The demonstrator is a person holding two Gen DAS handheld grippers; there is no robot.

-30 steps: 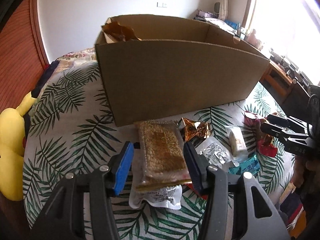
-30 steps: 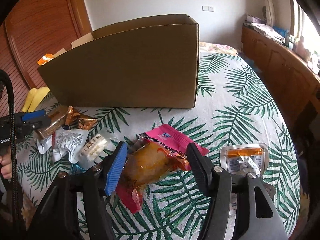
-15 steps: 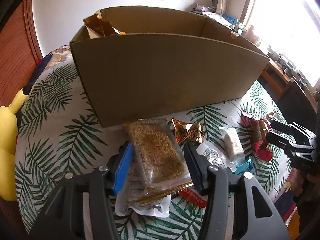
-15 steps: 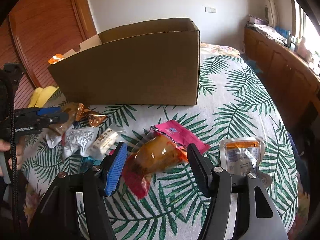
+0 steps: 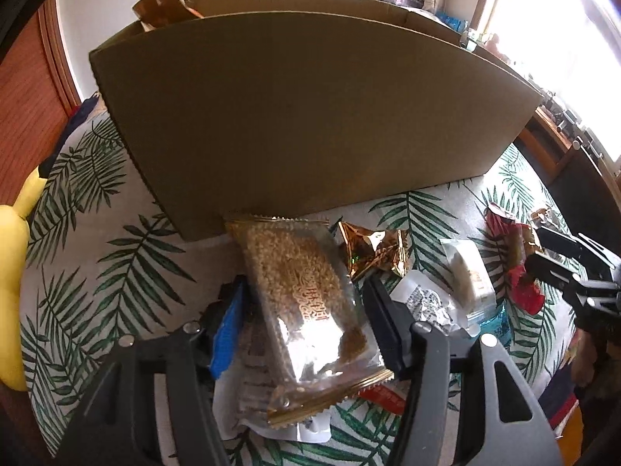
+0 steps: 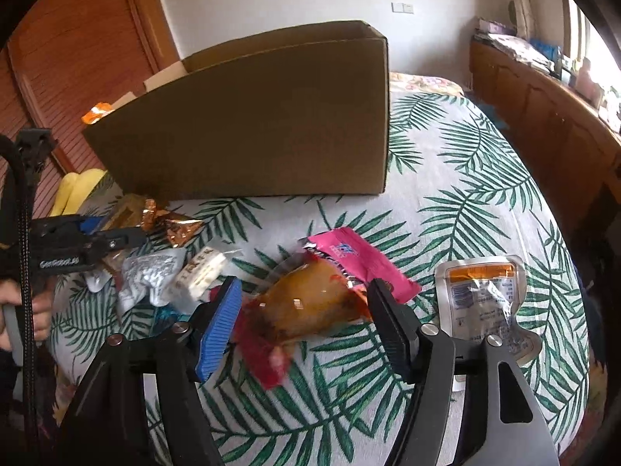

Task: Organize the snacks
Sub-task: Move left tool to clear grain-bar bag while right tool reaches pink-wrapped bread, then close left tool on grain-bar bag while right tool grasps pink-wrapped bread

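An open cardboard box (image 5: 310, 116) (image 6: 252, 128) stands on a palm-leaf cloth. My left gripper (image 5: 302, 291) is just in front of it, and its jaws are opening. A clear pack of grain bar (image 5: 306, 303) lies between them with a gap at each pad, its far end at the box's foot. My right gripper (image 6: 303, 285) is also opening over an orange-and-red snack pack (image 6: 302, 310), which looks blurred and loose between the pads. A pink pack (image 6: 361, 260) lies just behind it.
Loose snacks lie between the grippers: a gold wrapper (image 5: 372, 252), a silver pouch (image 5: 427, 303), a white bar (image 5: 465, 275). A clear pouch with an orange label (image 6: 481, 299) lies right. A yellow plush (image 5: 11, 272) sits at the left edge. A brown bag (image 5: 163, 4) pokes from the box.
My left gripper moved nearer the box and its jaws widened off the grain bar pack. The right jaws widened too, and the orange-and-red pack slipped lower between them.
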